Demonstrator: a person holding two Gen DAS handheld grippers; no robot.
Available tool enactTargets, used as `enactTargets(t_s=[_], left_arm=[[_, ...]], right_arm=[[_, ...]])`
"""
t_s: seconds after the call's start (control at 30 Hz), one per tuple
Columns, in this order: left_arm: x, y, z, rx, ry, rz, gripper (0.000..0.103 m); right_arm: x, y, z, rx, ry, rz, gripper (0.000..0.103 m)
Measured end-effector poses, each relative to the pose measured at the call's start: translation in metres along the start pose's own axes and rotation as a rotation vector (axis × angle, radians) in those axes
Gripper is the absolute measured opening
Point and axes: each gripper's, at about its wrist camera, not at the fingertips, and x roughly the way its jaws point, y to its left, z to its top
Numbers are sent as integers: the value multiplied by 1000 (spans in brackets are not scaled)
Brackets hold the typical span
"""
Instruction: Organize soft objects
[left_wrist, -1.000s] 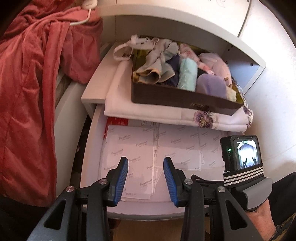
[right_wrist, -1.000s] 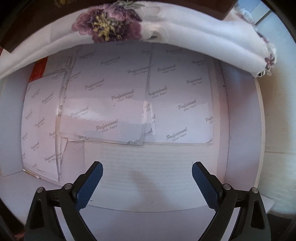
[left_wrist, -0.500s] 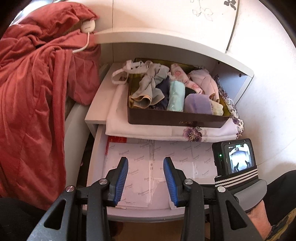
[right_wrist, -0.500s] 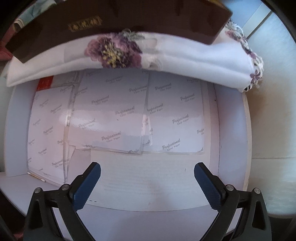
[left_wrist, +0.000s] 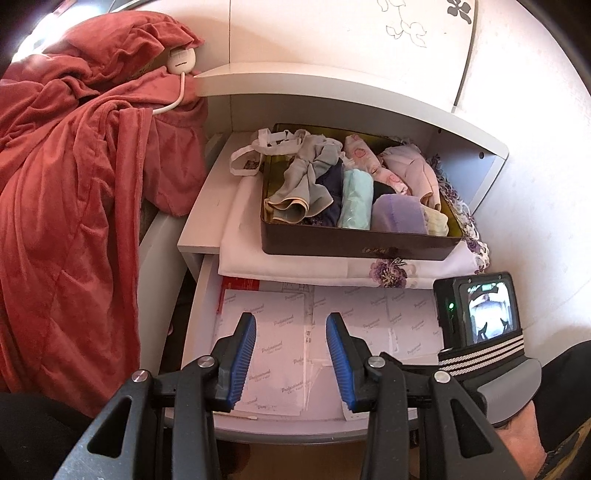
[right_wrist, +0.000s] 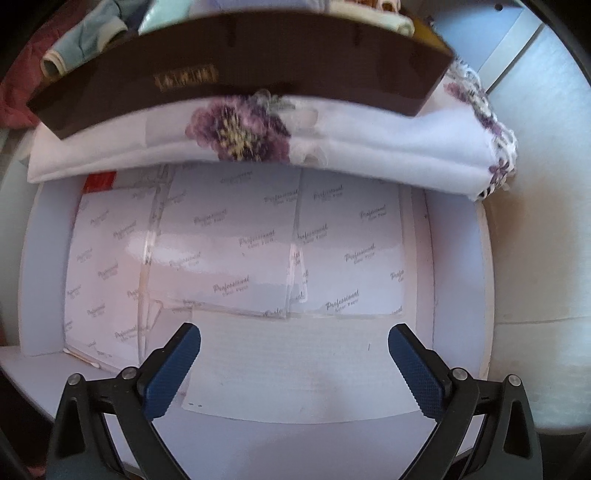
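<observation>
The dark box (left_wrist: 354, 242) on the shelf was full of rolled soft clothes (left_wrist: 354, 188). Below it, the left tool (left_wrist: 291, 360) and right tool (right_wrist: 294, 369) hung open, holding nothing. One white strap (left_wrist: 255, 153) spilled over the box's edge.

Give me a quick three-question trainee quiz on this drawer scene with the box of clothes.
1. True or false: the left gripper holds a garment.
2. What does the brown box rest on? A) folded white cloth B) red blanket C) bare shelf
3. Fill in: the papers in the drawer are printed with the word ____.

Key: 1. False; its jaws are empty, like the right gripper's. 2. A, the folded white cloth. 3. Professional.
</observation>
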Motion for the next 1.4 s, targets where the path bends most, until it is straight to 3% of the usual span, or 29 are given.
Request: enactTargets(t_s=[0.33, 0.57, 0.93, 1.13, 1.17, 1.23, 1.3, 1.4], left_arm=[[-14, -4, 4, 1, -45, 4, 44], [-32, 1, 10, -18, -82, 29, 44], [-115, 1, 23, -23, -256, 46, 44], [-158, -1, 27, -31, -322, 81, 45], [-163, -1, 26, -34, -329, 85, 46], [-176, -1, 24, -35, -354, 93, 61], [-185, -1, 22, -50, -380, 93, 70], [-202, -1, 18, -75, -433, 102, 75]], right_arm=[[-48, -9, 10, 53, -139, 15, 102], [-121, -9, 9, 52, -313, 6, 103], [-237, -10, -17, 61, -573, -22, 103], [-291, -8, -37, 94, -668, -26, 103], [-298, -9, -41, 97, -679, -25, 103], [-312, -9, -49, 103, -709, -16, 103], [-320, -9, -55, 111, -718, -24, 103], [-332, -11, -63, 119, -737, -22, 103]])
